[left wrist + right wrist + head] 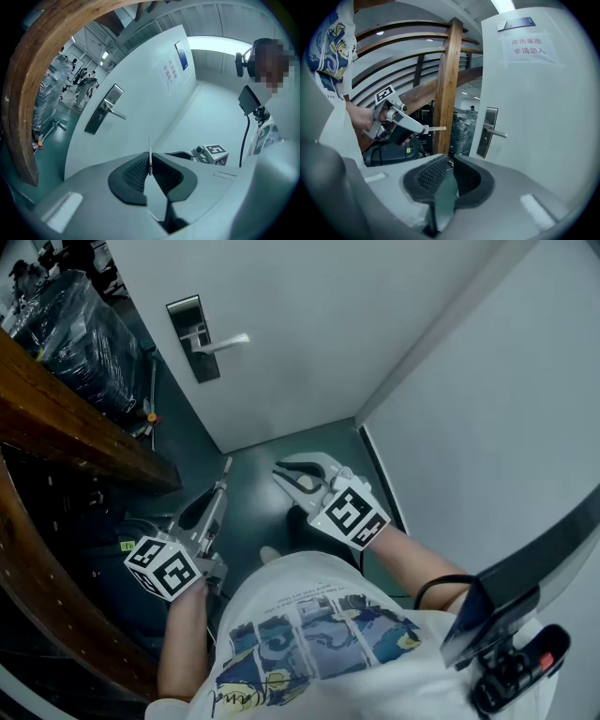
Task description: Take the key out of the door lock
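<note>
Left gripper [149,158], at seven o'clock in the head view, clenches the thin key [149,146] edge-on. Right gripper [450,161], toward its two o'clock, has jaws slightly parted, seemingly empty. Door lock [192,337] sits well beyond, at eleven o'clock.

Dim teal cast, fisheye edges, dark vignette

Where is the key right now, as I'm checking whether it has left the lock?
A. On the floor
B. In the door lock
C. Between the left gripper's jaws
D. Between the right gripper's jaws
C: the left gripper is shut on the key, whose thin blade sticks out past its jaws, well clear of the door lock.
</note>
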A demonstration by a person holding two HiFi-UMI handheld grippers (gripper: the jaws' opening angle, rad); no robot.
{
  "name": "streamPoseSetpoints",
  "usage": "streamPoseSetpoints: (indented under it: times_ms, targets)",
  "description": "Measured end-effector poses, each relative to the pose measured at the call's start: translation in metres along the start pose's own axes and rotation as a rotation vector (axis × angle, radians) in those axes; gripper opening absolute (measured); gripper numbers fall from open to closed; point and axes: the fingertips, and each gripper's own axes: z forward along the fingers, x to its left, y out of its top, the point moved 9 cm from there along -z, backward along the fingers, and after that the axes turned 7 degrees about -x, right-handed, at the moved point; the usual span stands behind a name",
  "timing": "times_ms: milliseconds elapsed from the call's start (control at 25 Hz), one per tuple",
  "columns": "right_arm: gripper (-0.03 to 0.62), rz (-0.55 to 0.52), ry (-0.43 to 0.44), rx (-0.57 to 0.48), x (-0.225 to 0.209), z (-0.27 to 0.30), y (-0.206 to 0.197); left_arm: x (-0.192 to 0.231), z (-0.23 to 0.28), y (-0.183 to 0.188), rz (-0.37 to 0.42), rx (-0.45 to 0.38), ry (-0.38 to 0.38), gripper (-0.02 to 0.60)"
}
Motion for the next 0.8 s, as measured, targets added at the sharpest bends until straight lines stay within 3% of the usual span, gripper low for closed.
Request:
streamPoseSetpoints:
  times_ms: [800]
  targets:
    - [0.006,-0.026,0.014,-0.006,0.010,-0.010,-0.002,-0.003,0.001,-0.014,-0.017,0.022,0.002,0.023]
